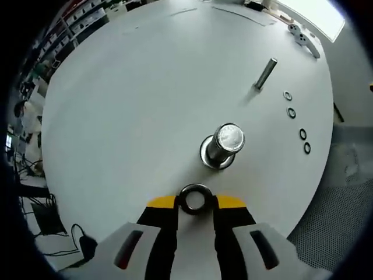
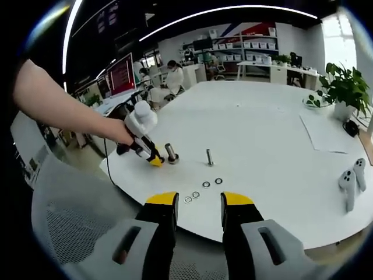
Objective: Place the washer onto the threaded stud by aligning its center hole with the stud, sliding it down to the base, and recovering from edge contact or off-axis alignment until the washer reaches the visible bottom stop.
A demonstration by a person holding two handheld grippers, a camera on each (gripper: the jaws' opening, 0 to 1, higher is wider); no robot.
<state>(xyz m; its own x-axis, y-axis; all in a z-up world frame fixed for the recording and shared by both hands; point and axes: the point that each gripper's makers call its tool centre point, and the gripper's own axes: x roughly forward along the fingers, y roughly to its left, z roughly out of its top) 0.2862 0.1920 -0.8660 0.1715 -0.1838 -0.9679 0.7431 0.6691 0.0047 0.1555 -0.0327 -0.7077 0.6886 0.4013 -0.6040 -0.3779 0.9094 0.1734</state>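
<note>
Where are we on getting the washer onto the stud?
Done: the left gripper is shut on a washer, lifted off the table. In hand: it hovers short of the large threaded stud. Left: align the hole, slide down to the base. The right gripper waits open; four spare washers lie nearby.

your left gripper (image 1: 196,200) low over the table, jaws clamped on the washer (image 1: 195,199), your bare forearm (image 2: 64,107) stretched out behind it, your right gripper (image 2: 198,201) held back, jaws apart
</note>
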